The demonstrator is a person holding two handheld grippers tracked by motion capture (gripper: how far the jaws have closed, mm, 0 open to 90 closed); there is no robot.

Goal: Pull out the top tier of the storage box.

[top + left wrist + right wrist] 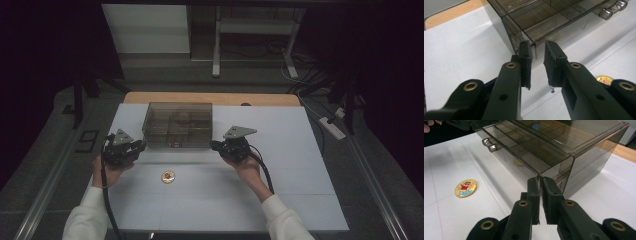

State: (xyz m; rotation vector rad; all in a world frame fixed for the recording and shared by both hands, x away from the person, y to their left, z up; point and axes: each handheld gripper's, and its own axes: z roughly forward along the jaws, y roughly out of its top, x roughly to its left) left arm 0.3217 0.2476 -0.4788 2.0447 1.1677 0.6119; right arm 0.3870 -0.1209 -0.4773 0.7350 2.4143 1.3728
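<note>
Smoked plastic box [177, 125] at table's [300, 150] far middle, left gripper [537, 53] and right gripper [540, 185] at its two front corners. Left jaws slightly spread, right jaws nearly pressed together, nothing pinched. Probably light, stiff, slick and crackable; best taken by drawer knobs [489, 145] or steadied at walls.

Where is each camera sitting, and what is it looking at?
High view: sits above the person's side, looking forward and down at the white table; both forearms, the left gripper and the right gripper show.
Left gripper view: rides the left gripper, looking along its parted jaws at the smoky transparent plastic drawer box.
Right gripper view: rides the right gripper, jaws nearly together at the box's corner.
All views share the box and the round yellow cartoon badge.
</note>
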